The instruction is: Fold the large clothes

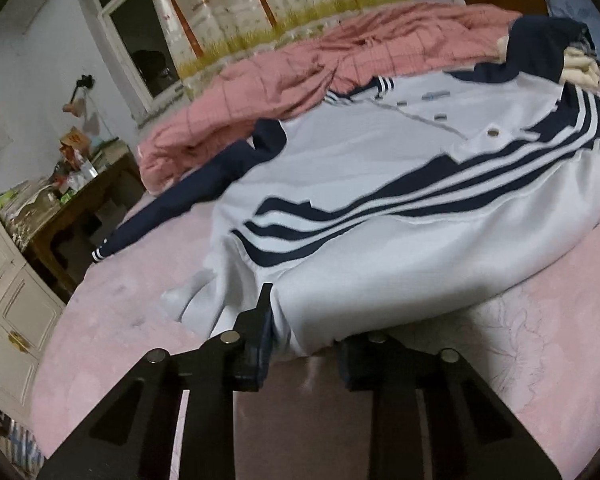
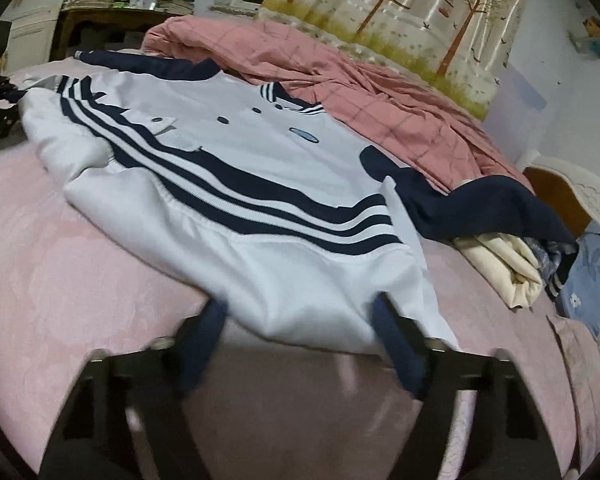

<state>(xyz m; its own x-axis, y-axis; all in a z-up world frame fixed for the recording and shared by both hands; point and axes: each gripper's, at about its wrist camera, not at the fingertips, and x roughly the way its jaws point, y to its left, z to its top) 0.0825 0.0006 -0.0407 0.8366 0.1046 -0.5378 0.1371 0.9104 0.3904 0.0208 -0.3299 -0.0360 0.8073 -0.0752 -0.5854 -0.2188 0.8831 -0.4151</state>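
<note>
Both jaws stand wide at the hem: the left hand-held gripper straddles one corner, the right hand-held gripper the other. Close each firmly on the fabric, I judge, and lift evenly toward twelve o'clock. The jacket, white with navy stripes and sleeves, lies spread on the pink bed.
</note>
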